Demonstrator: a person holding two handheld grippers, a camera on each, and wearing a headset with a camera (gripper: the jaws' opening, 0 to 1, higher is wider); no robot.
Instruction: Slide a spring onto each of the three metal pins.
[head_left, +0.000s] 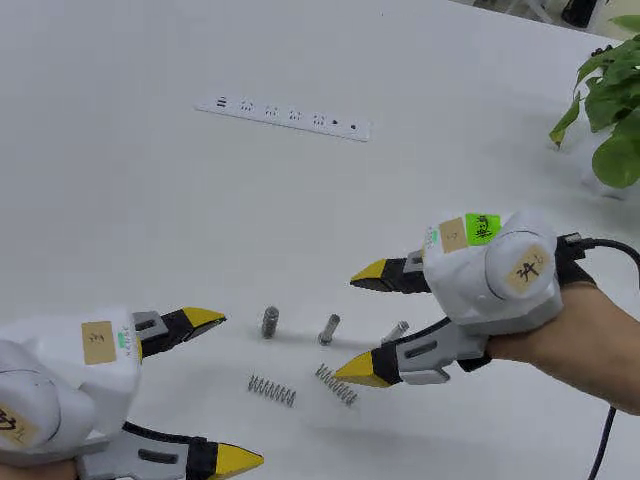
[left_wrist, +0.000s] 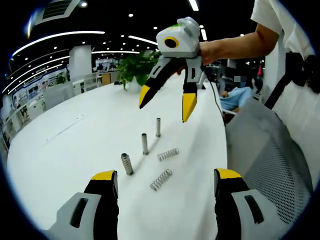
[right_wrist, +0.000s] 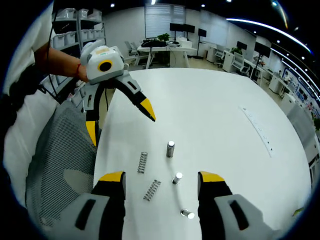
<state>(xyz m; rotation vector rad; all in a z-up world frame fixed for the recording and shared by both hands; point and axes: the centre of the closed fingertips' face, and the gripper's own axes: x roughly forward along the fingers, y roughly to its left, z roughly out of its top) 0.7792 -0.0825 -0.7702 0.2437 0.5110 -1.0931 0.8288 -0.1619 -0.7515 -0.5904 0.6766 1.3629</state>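
A power strip (head_left: 283, 117) lay on the white table (head_left: 120, 200) well beyond the sprung pin (head_left: 270, 321), and a potted plant (head_left: 610, 110) stood far to its right. The sprung pin stood upright, with a spring around its shaft. Two bare pins, the middle pin (head_left: 328, 329) and the end pin (head_left: 396, 331), stood upright in a row to its right. The first loose spring (head_left: 271, 390) and the second loose spring (head_left: 337, 384) lay flat and roughly parallel, nearer the person than the sprung pin. The left gripper (head_left: 220, 390), to its left, and the right gripper (head_left: 360, 321), to its right, gaped wide and held nothing.
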